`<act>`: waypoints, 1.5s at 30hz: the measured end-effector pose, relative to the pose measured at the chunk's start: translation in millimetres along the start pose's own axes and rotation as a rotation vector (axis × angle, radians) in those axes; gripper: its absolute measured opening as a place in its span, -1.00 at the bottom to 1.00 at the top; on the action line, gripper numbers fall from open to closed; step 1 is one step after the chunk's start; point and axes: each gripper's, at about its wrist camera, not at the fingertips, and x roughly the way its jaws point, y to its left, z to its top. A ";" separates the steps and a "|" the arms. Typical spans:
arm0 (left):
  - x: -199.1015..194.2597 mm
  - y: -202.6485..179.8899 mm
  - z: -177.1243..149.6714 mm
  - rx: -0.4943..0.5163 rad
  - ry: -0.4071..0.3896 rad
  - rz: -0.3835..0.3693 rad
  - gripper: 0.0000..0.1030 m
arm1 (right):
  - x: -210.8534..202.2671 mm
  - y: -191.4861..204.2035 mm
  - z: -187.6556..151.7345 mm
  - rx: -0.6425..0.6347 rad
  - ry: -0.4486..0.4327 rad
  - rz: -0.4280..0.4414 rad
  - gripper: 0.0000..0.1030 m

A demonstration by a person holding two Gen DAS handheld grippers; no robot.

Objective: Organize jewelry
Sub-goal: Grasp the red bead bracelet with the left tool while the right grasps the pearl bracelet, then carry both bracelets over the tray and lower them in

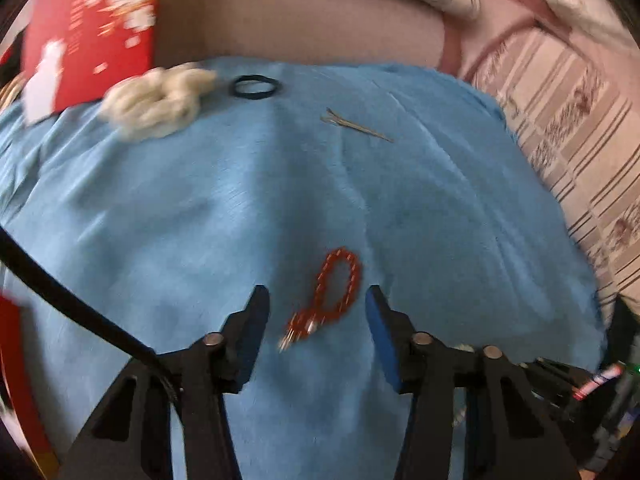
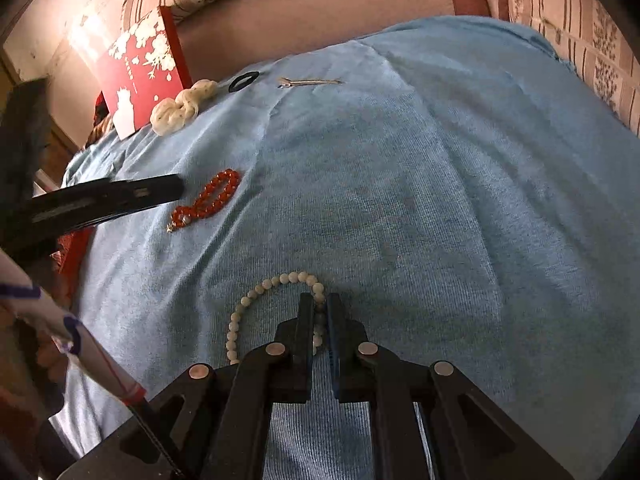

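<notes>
Left wrist view, left to right: red box with white flowers [image 1: 92, 36] in the upper left of the frame, its lower edge on the blue cloth [image 1: 200, 208]. Cream scrunchie [image 1: 156, 104] just right of the box, black hair tie [image 1: 255, 87] beside it, apart. Silver hair clip [image 1: 356, 124] upper centre, lying flat. Red bead bracelet [image 1: 332, 296] lower centre, on the cloth between the fingers of the left gripper [image 1: 316, 300]; jaws wide apart, nothing touching the pads, so open and empty. Striped pink bedding [image 1: 568, 120] fills the right side of the frame.

Right wrist view, left to right: left gripper [image 2: 178, 188] enters from the left edge, tip just beside the red bead bracelet [image 2: 208, 200]. Red box [image 2: 140, 68] upper left, cream scrunchie [image 2: 180, 108] below it, black hair tie [image 2: 243, 80] and silver hair clip [image 2: 308, 82] further right along the top of the blue cloth [image 2: 440, 200]. White bead bracelet [image 2: 272, 304] lower centre, looped on the cloth; right gripper [image 2: 320, 304] is closed on its right side, beads pinched between the two fingers. Striped bedding [image 2: 580, 20] upper right.
</notes>
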 end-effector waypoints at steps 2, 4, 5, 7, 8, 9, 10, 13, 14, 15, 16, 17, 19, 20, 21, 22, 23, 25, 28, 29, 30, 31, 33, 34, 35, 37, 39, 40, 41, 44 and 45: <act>14.8 -5.6 6.0 0.041 0.029 0.038 -0.39 | 1.2 -0.6 1.5 0.005 0.000 0.010 -0.86; 23.3 -8.3 8.4 0.070 0.044 0.064 -0.50 | 2.5 -1.3 2.6 0.006 0.002 0.015 -0.86; 25.5 -10.0 8.2 0.082 0.045 0.068 -0.50 | 3.0 -0.9 3.4 0.005 0.002 0.016 -0.86; 26.2 -14.6 4.7 0.124 0.039 0.092 -0.50 | 4.2 0.0 4.8 0.004 0.001 0.015 -0.86; 26.9 -20.8 1.5 0.161 0.033 0.114 -0.50 | 4.7 0.2 5.2 0.006 0.001 0.015 -0.86; 28.3 -26.9 -1.8 0.194 0.031 0.133 -0.49 | 4.9 0.8 5.3 0.007 0.000 0.013 -0.86; 30.4 -32.7 -4.8 0.228 0.029 0.150 -0.49 | 5.2 0.8 5.3 0.006 -0.001 0.011 -0.86; 31.1 -45.9 -8.7 0.273 0.030 0.159 -0.86 | 5.0 3.5 3.6 -0.011 -0.010 -0.004 -0.85; 28.9 -45.6 -8.6 0.259 0.030 0.155 -0.86 | 4.8 5.2 3.1 -0.021 -0.016 -0.012 -0.85; 25.8 -46.7 -8.5 0.249 0.023 0.148 -0.86 | 4.3 6.9 2.8 -0.032 -0.022 -0.018 -0.86; 20.3 -47.2 -9.1 0.238 0.011 0.138 -0.86 | 3.2 7.1 2.6 -0.039 -0.027 -0.020 -0.86; 10.3 -46.0 -10.1 0.219 -0.008 0.126 -0.86 | 2.4 7.9 2.6 -0.042 -0.035 -0.019 -0.86; -15.3 -40.3 -13.4 0.174 -0.044 0.090 -0.86 | 0.4 7.6 3.3 -0.039 -0.051 -0.006 -0.87; -28.9 -36.8 -16.1 0.154 -0.062 0.073 -0.86 | -1.4 7.4 3.6 -0.038 -0.062 0.000 -0.87; -46.5 -31.3 -20.3 0.132 -0.086 0.060 -0.86 | -4.7 7.8 3.9 -0.036 -0.078 0.009 -0.87; -67.5 -24.1 -27.0 0.108 -0.113 0.047 -0.86 | -7.1 9.0 3.8 -0.035 -0.091 0.015 -0.87; -82.8 -18.3 -32.2 0.090 -0.133 0.037 -0.86 | -10.6 9.9 3.6 -0.035 -0.107 0.020 -0.87; -118.5 -1.2 -47.9 0.041 -0.178 0.019 -0.86 | -16.9 12.6 2.2 -0.038 -0.136 0.023 -0.87; -159.8 25.3 -73.0 -0.031 -0.228 0.008 -0.86 | -25.5 20.3 -1.1 -0.046 -0.173 0.014 -0.87; -176.4 40.0 -85.0 -0.064 -0.247 0.016 -0.86 | -28.0 23.0 -3.2 -0.052 -0.181 0.007 -0.87; -186.9 51.2 -94.1 -0.087 -0.258 0.030 -0.86 | -30.5 26.3 -6.0 -0.059 -0.190 -0.002 -0.87; -193.6 61.3 -100.7 -0.104 -0.266 0.045 -0.86 | -32.9 30.1 -9.1 -0.070 -0.198 -0.011 -0.87; -211.8 87.6 -119.7 -0.153 -0.281 0.097 -0.86 | -38.1 40.2 -14.4 -0.093 -0.209 -0.022 -0.87; -218.6 100.6 -128.5 -0.182 -0.284 0.108 -0.86 | -39.5 44.0 -15.3 -0.101 -0.208 -0.024 -0.87; -225.1 116.1 -138.8 -0.219 -0.282 0.112 -0.86 | -42.1 50.2 -16.1 -0.112 -0.209 -0.023 -0.87; -234.2 147.2 -159.9 -0.300 -0.272 0.129 -0.86 | -49.1 64.9 -17.7 -0.143 -0.221 -0.026 -0.87; -238.4 170.7 -176.5 -0.356 -0.267 0.157 -0.86 | -55.3 82.7 -18.5 -0.172 -0.228 -0.011 -0.87; -240.1 185.4 -187.6 -0.390 -0.265 0.180 -0.86 | -58.7 93.9 -19.8 -0.185 -0.228 0.006 -0.87; -240.6 197.7 -196.5 -0.422 -0.264 0.191 -0.86 | -61.4 106.3 -20.3 -0.200 -0.227 0.025 -0.87; -238.2 234.2 -221.8 -0.533 -0.248 0.156 -0.86 | -64.4 146.7 -21.3 -0.261 -0.212 0.069 -0.87; -236.5 243.3 -228.2 -0.565 -0.240 0.147 -0.86 | -64.6 162.2 -20.8 -0.283 -0.204 0.086 -0.87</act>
